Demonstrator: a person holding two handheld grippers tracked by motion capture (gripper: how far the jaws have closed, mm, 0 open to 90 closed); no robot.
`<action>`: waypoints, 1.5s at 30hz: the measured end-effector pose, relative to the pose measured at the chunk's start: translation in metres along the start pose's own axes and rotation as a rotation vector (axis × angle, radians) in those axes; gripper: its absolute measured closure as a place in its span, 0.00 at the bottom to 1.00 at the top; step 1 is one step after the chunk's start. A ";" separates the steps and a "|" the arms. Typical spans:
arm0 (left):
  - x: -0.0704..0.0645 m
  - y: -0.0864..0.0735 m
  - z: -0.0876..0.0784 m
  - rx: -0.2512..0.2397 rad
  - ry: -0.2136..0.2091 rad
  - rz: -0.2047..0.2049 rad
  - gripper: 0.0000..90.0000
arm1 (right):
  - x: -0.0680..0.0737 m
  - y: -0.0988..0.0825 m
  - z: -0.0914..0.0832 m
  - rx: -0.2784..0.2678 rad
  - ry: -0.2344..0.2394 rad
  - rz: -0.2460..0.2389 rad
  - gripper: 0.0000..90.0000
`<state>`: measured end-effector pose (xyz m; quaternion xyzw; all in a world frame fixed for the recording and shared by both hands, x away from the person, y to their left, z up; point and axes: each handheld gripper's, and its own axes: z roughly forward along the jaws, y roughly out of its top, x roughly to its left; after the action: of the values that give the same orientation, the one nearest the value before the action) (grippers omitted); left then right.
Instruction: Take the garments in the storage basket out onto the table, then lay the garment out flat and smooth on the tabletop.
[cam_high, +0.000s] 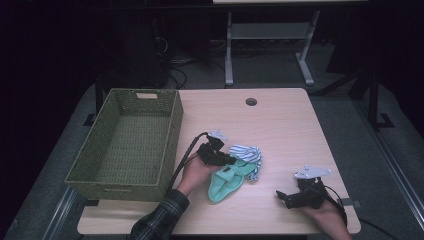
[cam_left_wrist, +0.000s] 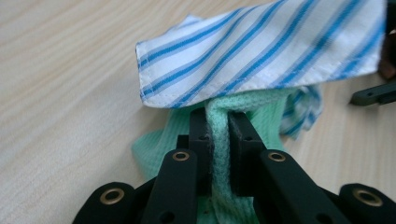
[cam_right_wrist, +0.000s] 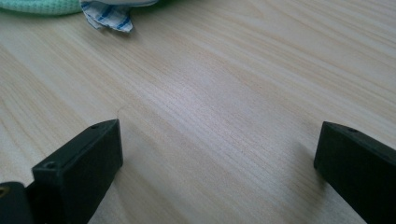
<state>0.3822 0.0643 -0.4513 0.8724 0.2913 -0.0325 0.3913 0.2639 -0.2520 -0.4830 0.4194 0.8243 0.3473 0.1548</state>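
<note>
Right gripper (cam_high: 286, 196) low over the table (cam_high: 280, 120) at its near right edge, jaws wide apart, holding nothing. Left gripper (cam_high: 230, 160) clamped on a fold of the green cloth (cam_high: 225, 182) at table centre; striped cloth (cam_high: 248, 152) lies touching just beyond. Basket (cam_high: 172, 130) far left.

No text, label, brand, number or sign can be read in any of the views.
</note>
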 end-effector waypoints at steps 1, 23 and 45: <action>0.001 -0.003 0.003 0.008 0.007 -0.007 0.89 | 0.000 0.000 0.000 0.000 0.000 0.000 0.01; -0.030 0.006 -0.034 -0.056 0.046 0.114 0.44 | 0.000 0.000 0.000 0.000 0.000 -0.001 0.01; -0.065 0.037 -0.035 -0.129 -0.019 0.198 0.44 | 0.000 0.000 0.000 0.000 0.001 0.000 0.01</action>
<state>0.3420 0.0379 -0.3842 0.8695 0.2014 0.0167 0.4507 0.2640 -0.2520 -0.4830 0.4192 0.8243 0.3476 0.1548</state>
